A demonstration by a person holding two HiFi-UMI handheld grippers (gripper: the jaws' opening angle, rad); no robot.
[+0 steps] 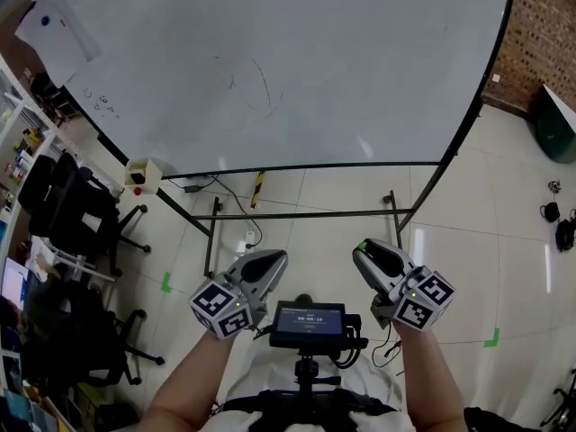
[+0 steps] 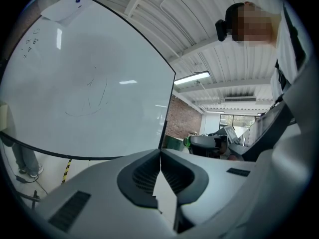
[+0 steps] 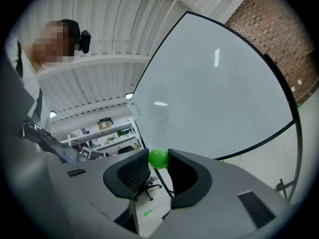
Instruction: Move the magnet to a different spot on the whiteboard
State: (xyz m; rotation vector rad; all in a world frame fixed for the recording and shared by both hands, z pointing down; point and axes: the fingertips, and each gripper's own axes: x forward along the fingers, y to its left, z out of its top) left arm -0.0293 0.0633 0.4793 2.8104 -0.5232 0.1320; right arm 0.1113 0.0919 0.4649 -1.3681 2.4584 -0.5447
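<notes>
Pinching the small round green magnet (image 3: 158, 158) across its middle in my right tongs (image 3: 157, 156), left tongs (image 2: 160, 152) clenched empty, I judge it light, hard, slippery.

The whiteboard (image 1: 360, 61) runs off the head view's top edge, so its upper edge is not seen. Small writing (image 1: 103, 104) near its left edge and the faint scribble (image 1: 252, 84) at its middle are too small to read. The green magnet (image 3: 158, 160) is partly covered by the jaws of the right gripper (image 3: 158, 156). The text on the screen (image 1: 309, 322) is illegible.
</notes>
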